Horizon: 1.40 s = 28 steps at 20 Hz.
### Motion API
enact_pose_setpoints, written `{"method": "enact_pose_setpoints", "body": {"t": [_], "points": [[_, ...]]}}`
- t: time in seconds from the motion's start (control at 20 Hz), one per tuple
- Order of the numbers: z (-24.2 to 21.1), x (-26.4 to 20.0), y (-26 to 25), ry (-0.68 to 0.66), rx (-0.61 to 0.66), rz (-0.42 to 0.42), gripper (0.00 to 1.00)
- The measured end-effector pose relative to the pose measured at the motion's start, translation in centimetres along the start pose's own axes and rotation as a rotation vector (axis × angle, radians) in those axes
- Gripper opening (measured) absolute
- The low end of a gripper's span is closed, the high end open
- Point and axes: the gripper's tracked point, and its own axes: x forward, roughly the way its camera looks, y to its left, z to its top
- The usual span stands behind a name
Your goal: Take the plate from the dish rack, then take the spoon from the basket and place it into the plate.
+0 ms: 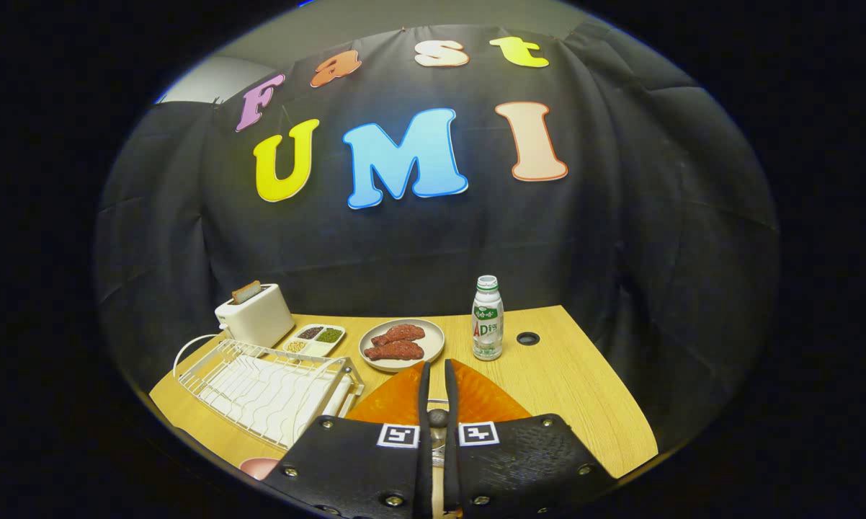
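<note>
While the hand-held gripper is raised above the near edge of the desk, its two fingers stand nearly closed, nipping the rim of an orange plate edge-on between them; the grip appears to be on the plate, with both fingers against its rim. The white wire dish rack lies beside the fingers toward the toaster side and carries no plate, so the first step, taking the plate from the rack, is judged done or nearly so. The plate is not yet set down on the desk as far as can be seen. No spoon and no basket can be made out, so fetching the spoon and placing it in the plate remains outstanding. Beyond the fingertips sits a pale plate of red meat slices, with a plastic bottle just beside it, a divided dish of seasonings between it and the white toaster, from whose slot a slice of bread protrudes. The gripper points roughly level toward the booth wall, fingers set vertically, tilted slightly downward at the desk.
</note>
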Motion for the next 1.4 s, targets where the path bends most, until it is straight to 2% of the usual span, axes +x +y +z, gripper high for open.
{"method": "enact_pose_setpoints", "body": {"t": [0.45, 0.8, 1.05, 1.4], "points": [[3.3, -6.5, 3.2, -0.035, -0.012, 0.014, 0.06], [0.0, -10.4, 5.2, 0.029, -0.016, 0.017, 0.06], [-3.1, -11.9, 9.3, 0.09, -0.038, 0.086, 0.06], [-5.7, -11.5, 16.4, 0.143, -0.091, 0.203, 0.06]]}}
